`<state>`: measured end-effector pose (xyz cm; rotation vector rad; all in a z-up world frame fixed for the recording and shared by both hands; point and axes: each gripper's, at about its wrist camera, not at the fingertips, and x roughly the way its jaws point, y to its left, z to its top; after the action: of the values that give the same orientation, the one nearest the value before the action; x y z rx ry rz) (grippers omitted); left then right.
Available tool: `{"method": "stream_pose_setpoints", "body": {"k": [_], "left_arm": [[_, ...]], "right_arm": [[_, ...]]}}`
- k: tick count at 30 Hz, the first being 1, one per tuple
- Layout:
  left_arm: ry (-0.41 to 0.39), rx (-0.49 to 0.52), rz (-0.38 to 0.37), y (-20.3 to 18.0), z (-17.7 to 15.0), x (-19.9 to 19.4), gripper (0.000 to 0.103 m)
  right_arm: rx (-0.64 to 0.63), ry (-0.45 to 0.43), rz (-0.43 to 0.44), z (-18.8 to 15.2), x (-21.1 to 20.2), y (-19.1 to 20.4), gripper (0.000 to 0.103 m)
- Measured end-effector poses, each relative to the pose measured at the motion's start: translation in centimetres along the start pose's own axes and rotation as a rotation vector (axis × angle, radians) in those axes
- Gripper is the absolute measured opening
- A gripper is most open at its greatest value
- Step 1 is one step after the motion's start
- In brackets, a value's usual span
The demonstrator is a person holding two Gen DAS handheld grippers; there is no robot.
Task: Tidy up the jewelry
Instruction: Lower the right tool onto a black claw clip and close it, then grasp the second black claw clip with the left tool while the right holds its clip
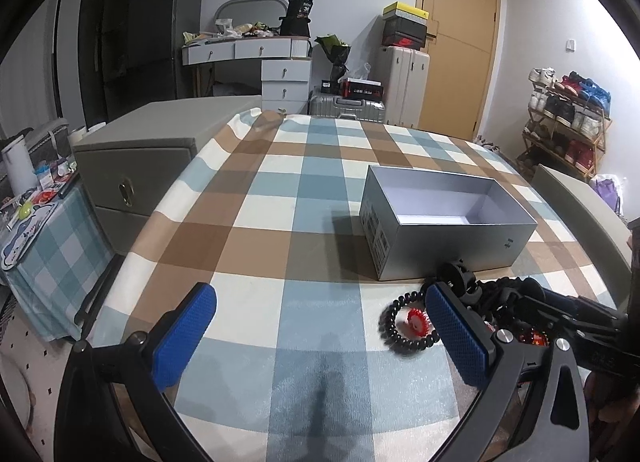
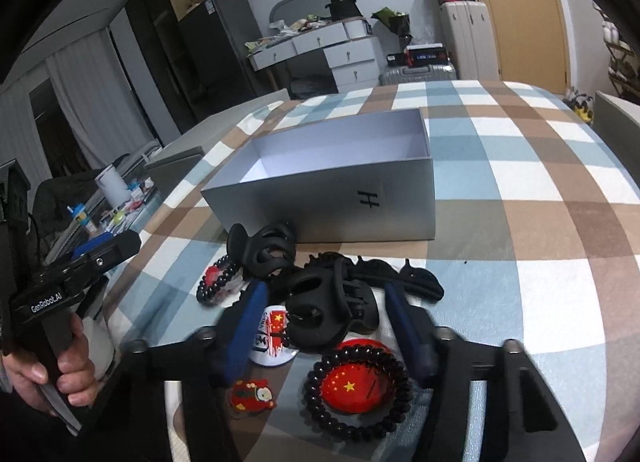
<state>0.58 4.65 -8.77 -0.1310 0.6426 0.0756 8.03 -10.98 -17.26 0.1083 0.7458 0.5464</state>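
In the right wrist view my right gripper (image 2: 324, 287) reaches down over a pile of hair and jewelry items. A black claw clip (image 2: 328, 302) lies between its blue pads, with a thin gap showing on each side. Below the clip, a black bead bracelet (image 2: 310, 386) rings a red flag badge (image 2: 352, 382). A second bead bracelet (image 2: 216, 282) (image 1: 386, 322) lies to the left. The open silver box (image 2: 320, 206) (image 1: 452, 246) stands just behind the pile. My left gripper (image 1: 320, 294) hangs wide open over bare cloth, left of the pile.
Two more black claw clips (image 2: 264, 250) (image 2: 400, 278), a white badge (image 2: 272, 342) and a red cartoon charm (image 2: 252, 394) lie in the pile. The checked cloth (image 1: 280, 190) covers the table. A grey drawer unit (image 1: 140, 166) stands at its left edge.
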Motion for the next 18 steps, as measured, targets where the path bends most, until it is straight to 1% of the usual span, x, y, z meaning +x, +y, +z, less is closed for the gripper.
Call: {"method": "stream_pose_setpoints", "body": {"k": [1,3,4,5,8,12,16,18], "left_arm": [[0.004,0.000,-0.006,-0.1,0.0,0.0,0.102],[0.011,0.002,-0.018,-0.1,0.1,0.2,0.102],[0.013,0.004,-0.020,-0.2,0.2,0.3,0.102],[0.017,0.011,-0.025,-0.3,0.2,0.4,0.102],[0.036,0.017,-0.050,-0.6,0.5,0.9,0.102],[0.054,0.030,-0.081,-1.3,1.0,1.4,0.102],[0.102,0.057,-0.167,-2.5,1.3,2.1,0.102],[0.116,0.081,-0.180,-3.4,1.4,2.4,0.102]], "right_arm": [[0.005,0.006,0.005,0.0,0.1,-0.1,0.037],[0.018,-0.004,0.022,-0.2,-0.1,-0.5,0.034],[0.025,-0.011,0.031,-0.2,-0.2,-0.7,0.029],[0.033,-0.020,0.038,-0.2,-0.4,-0.9,0.020],[0.042,-0.021,0.059,-0.1,-0.5,-1.3,0.019],[0.041,-0.029,0.068,-0.2,-0.7,-1.3,0.019],[0.030,-0.071,0.079,-0.2,-1.6,-1.3,0.019],[0.030,-0.092,0.085,-0.2,-2.2,-1.4,0.019]]}}
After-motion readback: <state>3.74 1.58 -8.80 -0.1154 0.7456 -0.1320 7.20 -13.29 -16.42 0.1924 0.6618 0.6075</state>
